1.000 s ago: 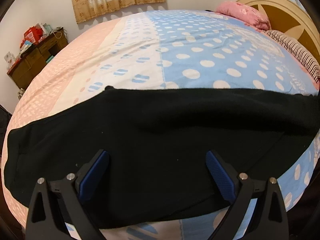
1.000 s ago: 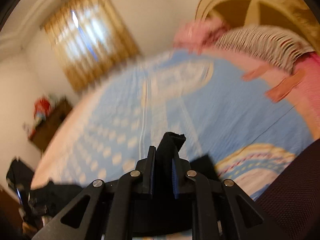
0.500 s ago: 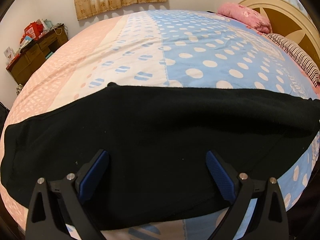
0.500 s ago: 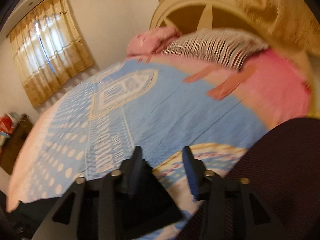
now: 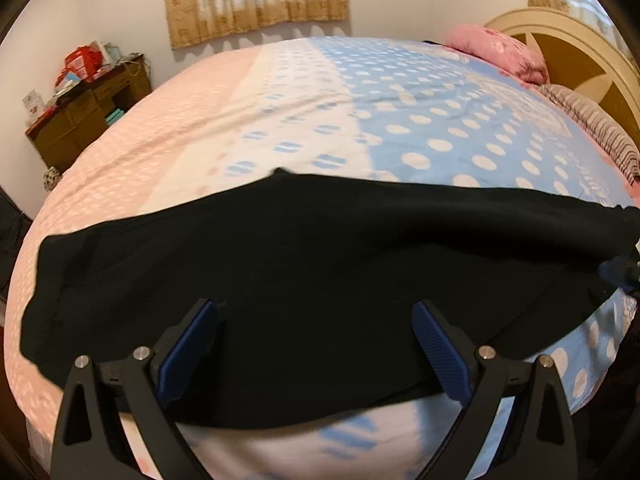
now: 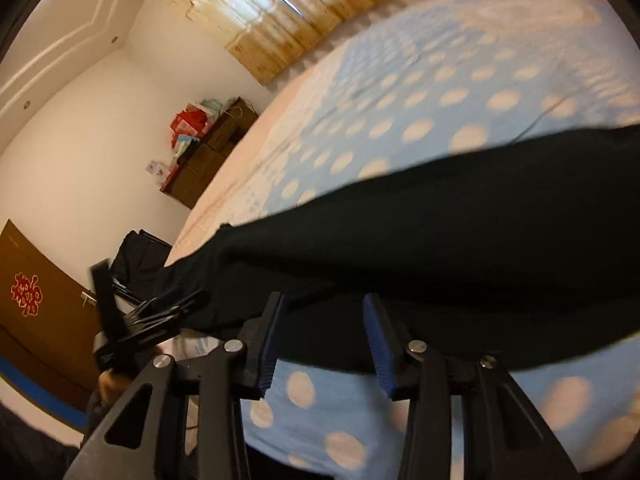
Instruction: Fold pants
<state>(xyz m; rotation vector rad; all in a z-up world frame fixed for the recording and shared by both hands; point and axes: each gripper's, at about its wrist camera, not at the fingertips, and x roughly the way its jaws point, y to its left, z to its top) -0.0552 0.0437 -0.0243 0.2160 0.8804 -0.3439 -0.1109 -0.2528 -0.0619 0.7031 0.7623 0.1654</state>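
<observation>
Black pants [image 5: 312, 264] lie flat across the near part of the bed, stretched left to right. They also show in the right wrist view [image 6: 440, 216]. My left gripper [image 5: 314, 344] is open, its blue pads wide apart just above the pants' near edge, holding nothing. My right gripper [image 6: 324, 340] is open and empty at the pants' right end, over their near edge. The left gripper shows in the right wrist view [image 6: 160, 312] at the left, by the pants' far end.
The bed [image 5: 360, 112] has a pink, white and blue dotted cover. A pink pillow [image 5: 500, 52] and a striped pillow [image 5: 588, 128] lie by the headboard [image 5: 568, 40]. A wooden cabinet [image 5: 80, 112] with clutter stands at the far left. A brown door [image 6: 36, 304] is at the left.
My right gripper let go of the black cloth, opened, and swung back down to the pants' right end. The pants settled flat. My left gripper stayed open in place.
</observation>
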